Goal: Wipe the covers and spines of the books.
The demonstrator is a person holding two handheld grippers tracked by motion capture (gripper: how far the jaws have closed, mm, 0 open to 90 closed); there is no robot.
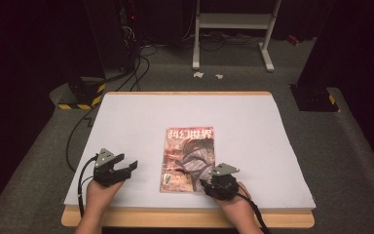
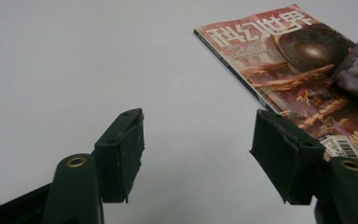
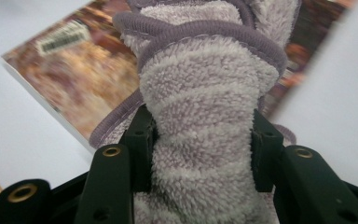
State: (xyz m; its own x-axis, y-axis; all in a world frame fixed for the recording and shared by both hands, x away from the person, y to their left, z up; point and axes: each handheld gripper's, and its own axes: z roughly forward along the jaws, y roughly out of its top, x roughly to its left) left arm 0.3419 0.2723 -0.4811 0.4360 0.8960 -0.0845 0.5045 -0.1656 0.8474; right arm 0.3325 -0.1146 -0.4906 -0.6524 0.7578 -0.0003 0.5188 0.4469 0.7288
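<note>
Two tongs here: right tongs clamped on a fuzzy purple towel over the magazine, left tongs spread apart beside it.

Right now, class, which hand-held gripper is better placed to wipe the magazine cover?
Right. The right hand-held gripper already clamps the cloth over the magazine; the left is open beside it.

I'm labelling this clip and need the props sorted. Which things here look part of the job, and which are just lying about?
Part of the job, as far as I can judge:
magazine
cloth, clamped in the right gripper and lying on the magazine
left gripper, open beside the magazine

Lying about:
white frame on the floor behind
paper scraps
cables
</note>
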